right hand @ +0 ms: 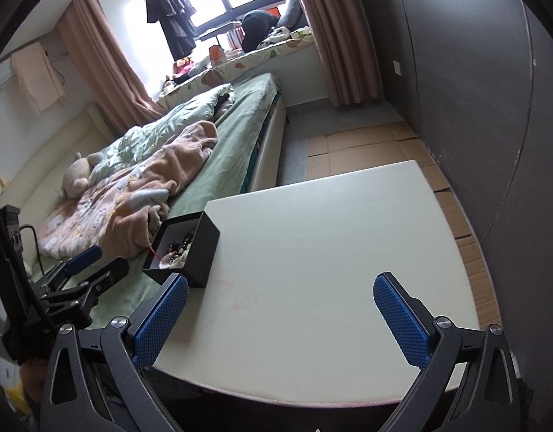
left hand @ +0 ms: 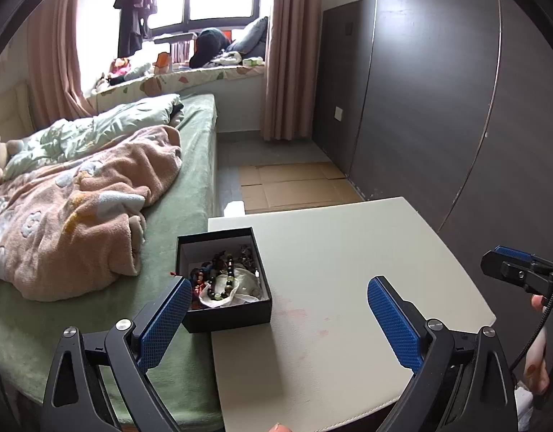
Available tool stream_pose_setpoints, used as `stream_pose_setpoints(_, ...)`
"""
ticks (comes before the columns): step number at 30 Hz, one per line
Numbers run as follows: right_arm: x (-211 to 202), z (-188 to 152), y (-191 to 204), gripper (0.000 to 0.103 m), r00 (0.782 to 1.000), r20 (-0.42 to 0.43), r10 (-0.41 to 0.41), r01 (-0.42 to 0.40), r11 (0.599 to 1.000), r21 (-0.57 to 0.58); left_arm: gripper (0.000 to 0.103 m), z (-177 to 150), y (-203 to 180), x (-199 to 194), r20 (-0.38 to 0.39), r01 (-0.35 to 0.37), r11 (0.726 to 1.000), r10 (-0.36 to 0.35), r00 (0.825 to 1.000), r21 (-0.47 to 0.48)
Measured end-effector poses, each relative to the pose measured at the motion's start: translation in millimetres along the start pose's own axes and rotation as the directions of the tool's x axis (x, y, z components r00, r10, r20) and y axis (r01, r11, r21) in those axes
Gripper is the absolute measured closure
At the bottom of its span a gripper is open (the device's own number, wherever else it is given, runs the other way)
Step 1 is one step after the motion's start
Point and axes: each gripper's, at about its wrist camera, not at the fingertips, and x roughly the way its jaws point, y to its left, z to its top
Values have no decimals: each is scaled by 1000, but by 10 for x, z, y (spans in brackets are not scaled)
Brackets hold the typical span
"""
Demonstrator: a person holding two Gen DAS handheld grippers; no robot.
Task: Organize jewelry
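A black open box [left hand: 226,315] sits at the left edge of a white table [left hand: 334,288], partly hanging over the bed. It holds several bead bracelets [left hand: 222,273] and a white cloth pouch [left hand: 240,289]. My left gripper [left hand: 280,318] is open and empty, just in front of the box, its left finger beside the box's near left corner. In the right wrist view the box [right hand: 201,252] is at the table's [right hand: 330,252] left edge, with a red cord hanging out. My right gripper [right hand: 280,318] is open and empty above the table. Each gripper shows in the other's view: the right [left hand: 521,270], the left [right hand: 85,270].
A bed [left hand: 190,187] with green sheet and a pink blanket [left hand: 78,216] lies left of the table. Flattened cardboard [left hand: 291,187] covers the floor beyond. A dark wardrobe wall [left hand: 438,108] runs along the right. A window sill with clutter is at the far end.
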Motion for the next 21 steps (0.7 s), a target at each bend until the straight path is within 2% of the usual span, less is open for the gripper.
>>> stream_pose_setpoints(4, -13, -8, -19, 0, 1000, 8, -27, 27, 1000, -8, 5, 8, 46, -33, 9, 0, 1000, 1, 1000, -13)
stream_pose_setpoints(21, 15, -40, 37, 0, 1000, -2, -25, 25, 999, -25, 5, 12, 93, -60, 11, -7, 1000, 8, 1000, -15)
